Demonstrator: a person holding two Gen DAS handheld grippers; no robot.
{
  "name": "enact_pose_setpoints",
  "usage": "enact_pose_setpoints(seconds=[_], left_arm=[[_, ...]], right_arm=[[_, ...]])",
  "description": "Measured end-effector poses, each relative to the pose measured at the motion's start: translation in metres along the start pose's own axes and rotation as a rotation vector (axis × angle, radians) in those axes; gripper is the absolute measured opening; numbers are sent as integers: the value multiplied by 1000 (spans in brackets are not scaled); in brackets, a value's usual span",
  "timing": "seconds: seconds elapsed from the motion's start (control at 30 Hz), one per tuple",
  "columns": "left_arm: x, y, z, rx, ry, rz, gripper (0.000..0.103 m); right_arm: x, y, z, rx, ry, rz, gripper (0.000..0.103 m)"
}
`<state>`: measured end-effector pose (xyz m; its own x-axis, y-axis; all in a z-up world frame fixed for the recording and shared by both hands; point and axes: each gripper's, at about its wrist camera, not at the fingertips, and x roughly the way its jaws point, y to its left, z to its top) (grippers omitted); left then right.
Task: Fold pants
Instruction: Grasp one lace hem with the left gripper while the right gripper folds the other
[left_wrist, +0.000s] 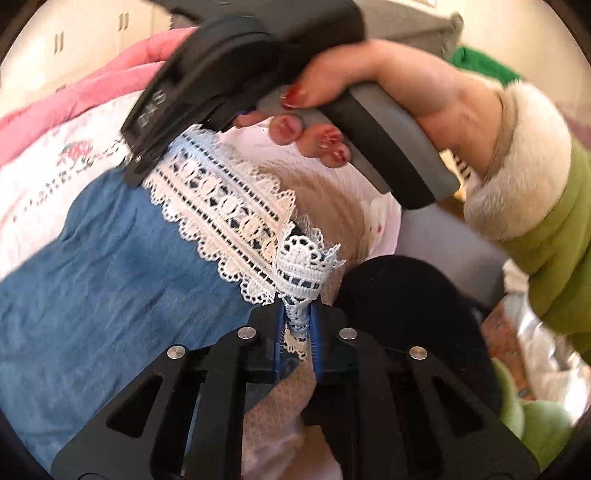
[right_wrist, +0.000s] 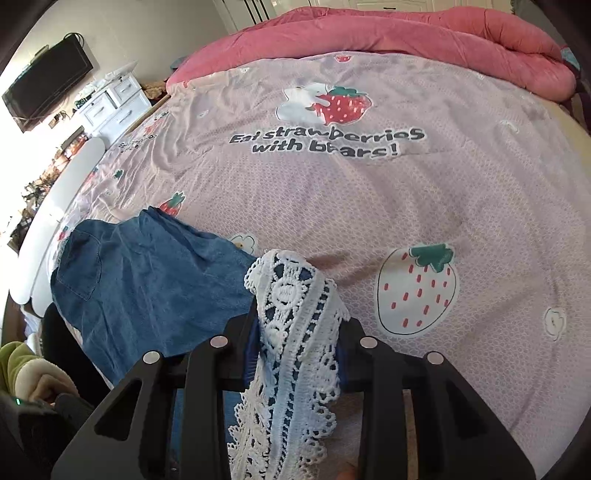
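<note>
pinching a bunched fold of the white lace hem (left_wrist: 295, 284), the left tool (left_wrist: 295, 325) sits clenched at the bottom of the left wrist view, its blue pads pressed against the lace from both sides. the pants (left_wrist: 110, 280), blue denim with that lace band along the cuff, spread away to the left over the pink printed bed sheet (left_wrist: 44, 177). above, the right tool (left_wrist: 142, 168) reaches down from the top of the picture with its black tip touching the far end of the lace band; the person's right hand (left_wrist: 388, 96) wraps its grey handle, with a cream cuff and a green sleeve (left_wrist: 554, 236) behind it. a pink quilt (left_wrist: 92, 88) lies beyond the sheet.

looking along the right tool (right_wrist: 299, 354) in the right wrist view, the lace hem (right_wrist: 295, 332) is draped over and between its two fingers and hangs down toward the camera, the pads closed against the thick bundle of lace on either side, so it grasps the cuff. the denim body of the pants (right_wrist: 147, 280) lies flat on the bed to the left, a back pocket showing near the bed's edge. the bed sheet (right_wrist: 369, 206) carries strawberry and bear prints, with the pink quilt (right_wrist: 406, 37) rolled at its far side. a white dresser (right_wrist: 114, 99) and a dark wall screen (right_wrist: 48, 81) stand beyond the bed on the left.
</note>
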<state>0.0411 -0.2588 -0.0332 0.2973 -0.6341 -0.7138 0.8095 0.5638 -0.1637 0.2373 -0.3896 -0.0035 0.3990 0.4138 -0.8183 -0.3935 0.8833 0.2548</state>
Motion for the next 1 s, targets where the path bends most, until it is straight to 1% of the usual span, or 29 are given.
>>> enact_pose_setpoints(seconds=[0.17,0.33,0.43,0.53,0.6,0.73,0.83,0.87,1.0], left_arm=[[-17,22,-9,-60,-35,-23,5],[-44,47,-24,-144,-75,-42,5],[-58,56,-39,-171,-89,-27,5],[-65,59,-49,-222,-99,-28,5],[-74,68,-60,-257,-112,-23,5],[-87,76,-74,-302,-130,-12,5],[-103,93,-87,-361,-144,-17,5],[-108,99,-90,-375,-147,-12,5],[-117,110,-106,-424,-153,3,5]], right_arm=[[-4,15,10,0,-8,-5,30],[-2,47,24,-52,-5,-7,30],[6,69,34,-82,7,-8,30],[17,90,42,-109,22,-13,30],[28,107,49,-126,39,-11,30],[48,139,60,-166,71,-21,29],[63,160,67,-198,100,-39,29],[70,168,69,-208,111,-60,29],[92,191,72,-231,152,-94,29]])
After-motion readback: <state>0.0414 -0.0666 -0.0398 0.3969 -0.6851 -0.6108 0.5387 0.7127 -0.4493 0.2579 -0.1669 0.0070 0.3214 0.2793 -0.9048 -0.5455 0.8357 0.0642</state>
